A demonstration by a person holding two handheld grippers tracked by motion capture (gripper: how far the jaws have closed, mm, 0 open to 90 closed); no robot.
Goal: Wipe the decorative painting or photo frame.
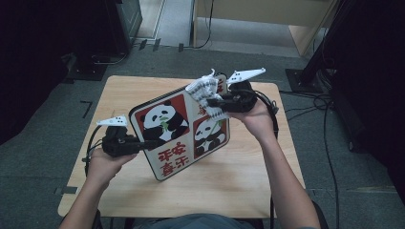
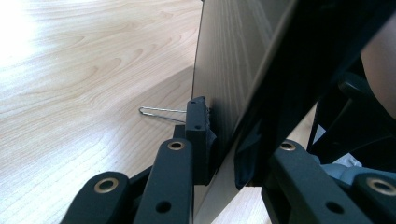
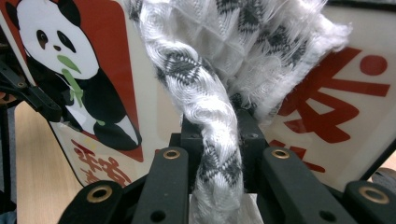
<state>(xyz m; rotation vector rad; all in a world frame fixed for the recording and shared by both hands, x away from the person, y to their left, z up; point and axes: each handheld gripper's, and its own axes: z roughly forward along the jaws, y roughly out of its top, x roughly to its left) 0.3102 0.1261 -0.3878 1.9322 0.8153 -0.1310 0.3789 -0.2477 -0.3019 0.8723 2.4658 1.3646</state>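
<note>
Holds the board (image 1: 179,131) by its lower left edge in the left gripper (image 1: 143,143), jaws pinched narrow on the thin panel, one pad on each face. Seen along those jaws in the left gripper view, the same clamp: left gripper (image 2: 224,158) closed across the board's edge (image 2: 233,60), table (image 2: 70,70) well below and beyond. Lifted clear of the table (image 1: 143,86) and tilted, printed panda side up and toward the person, probably so the whole face can be reached and pressed on without the board sliding flat.

Grips a bunched cloth (image 1: 203,88) in the right gripper (image 1: 215,102), jaws closed tight on the twisted white-and-grey fabric. Carried that way, likely, to wipe the printed face, with the loose end left free as the rubbing part.

Lies right at the board's upper right corner, the cloth: wad spilling over the top edge, touching or all but touching the surface. In the right gripper view, cloth (image 3: 210,116) rising straight out from between the right gripper (image 3: 217,135) jaws, board (image 3: 350,93) just behind it, pandas and red lettering on either side. Opposite corners taken, one hand steadying, the other working
</note>
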